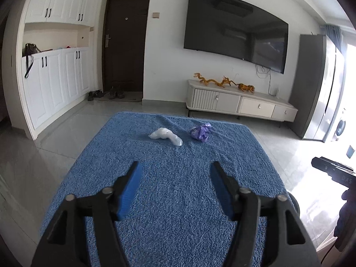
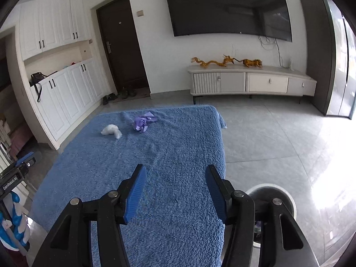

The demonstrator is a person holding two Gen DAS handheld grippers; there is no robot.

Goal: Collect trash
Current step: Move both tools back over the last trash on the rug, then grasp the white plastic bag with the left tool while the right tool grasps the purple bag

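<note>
Left gripper: jaws wide apart, nothing between the blue pads, poised over the near part of the towel.
Right gripper: jaws apart and empty, over the towel's right edge.
Trash: a white wad and a purple wad lie just beside each other, not touching, on the far part of the towel, well ahead of both grippers.
Only in right view: a round bin on the floor just right of the towel, partly behind the right finger; the left tool's body at the left edge.
Only in left view: the right tool's black body at the right edge, with a dark-gloved hand on it.
Surface: blue towel spread flat, grey tiled floor all round.
Room: wall TV, low cabinet with golden figures, dark door, white cupboards.
</note>
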